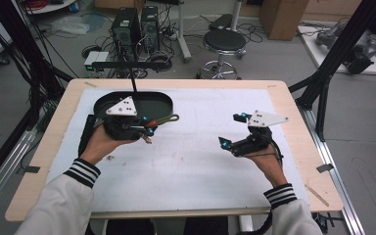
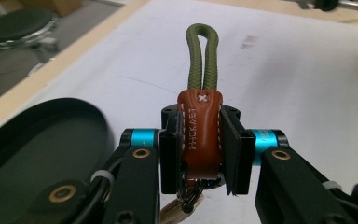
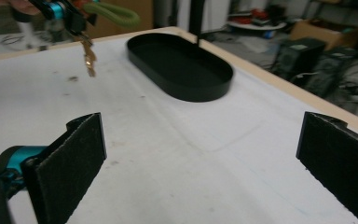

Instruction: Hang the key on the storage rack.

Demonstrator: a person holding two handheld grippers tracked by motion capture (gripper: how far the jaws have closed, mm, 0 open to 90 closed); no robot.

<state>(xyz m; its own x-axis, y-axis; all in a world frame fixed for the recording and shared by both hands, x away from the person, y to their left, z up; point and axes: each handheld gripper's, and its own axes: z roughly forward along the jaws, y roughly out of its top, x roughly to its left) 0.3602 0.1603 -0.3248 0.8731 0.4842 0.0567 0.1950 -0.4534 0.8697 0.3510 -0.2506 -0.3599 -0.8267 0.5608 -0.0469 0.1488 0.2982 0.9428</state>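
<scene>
My left gripper (image 2: pixel 200 154) is shut on a keychain (image 2: pixel 199 135): a brown leather tab with an olive-green cord loop (image 2: pixel 202 56) sticking out past the pads. A key (image 3: pixel 89 58) dangles below it. In the high view the left gripper (image 1: pixel 148 128) holds the keychain (image 1: pixel 162 120) above the mat, beside the near right rim of the black oval tray (image 1: pixel 164 100). My right gripper (image 1: pixel 231 129) hovers over the right half of the mat, jaws spread wide with nothing between them. Its two black pads (image 3: pixel 77 154) frame bare mat.
A white mat (image 1: pixel 191 156) covers the wooden table (image 1: pixel 293 122). A black post (image 1: pixel 133 81) rises at the tray's far edge. Beyond the table stand a stool (image 1: pixel 223 44), computer towers (image 1: pixel 136 27) and cables. Black frame struts (image 1: pixel 330 63) flank the right side.
</scene>
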